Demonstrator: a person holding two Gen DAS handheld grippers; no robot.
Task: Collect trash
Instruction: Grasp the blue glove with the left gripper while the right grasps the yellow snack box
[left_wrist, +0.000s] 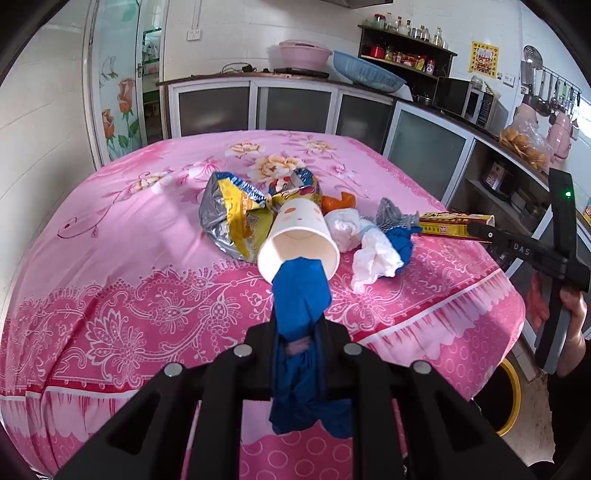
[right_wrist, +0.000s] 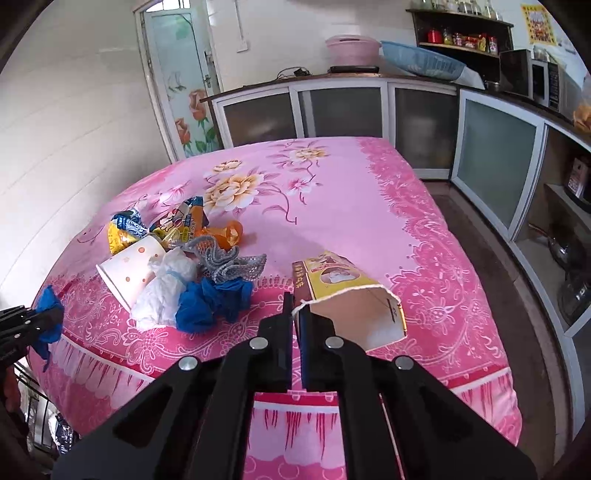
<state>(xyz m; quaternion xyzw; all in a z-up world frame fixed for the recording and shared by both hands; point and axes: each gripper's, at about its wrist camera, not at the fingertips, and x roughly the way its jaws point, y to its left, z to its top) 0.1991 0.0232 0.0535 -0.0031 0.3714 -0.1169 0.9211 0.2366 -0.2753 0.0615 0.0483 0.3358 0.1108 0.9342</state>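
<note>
Trash pile (right_wrist: 177, 266) mid-table on pink floral cloth (right_wrist: 332, 192): crinkled foil bag (left_wrist: 229, 218), paper cup (left_wrist: 299, 240), wadded tissue (left_wrist: 373, 254). Left gripper (left_wrist: 301, 295), angled down, clamps limp blue glove (left_wrist: 301, 295); right gripper (right_wrist: 295, 317) pinches open yellow carton (right_wrist: 347, 291) by its edge.

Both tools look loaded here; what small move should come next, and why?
Probably carry both loads off the table toward a bin, though none clearly shows. The left tool is shut on a blue glove; the right tool pinches the open carton by its rim. The paper cup and tissue remain.
</note>
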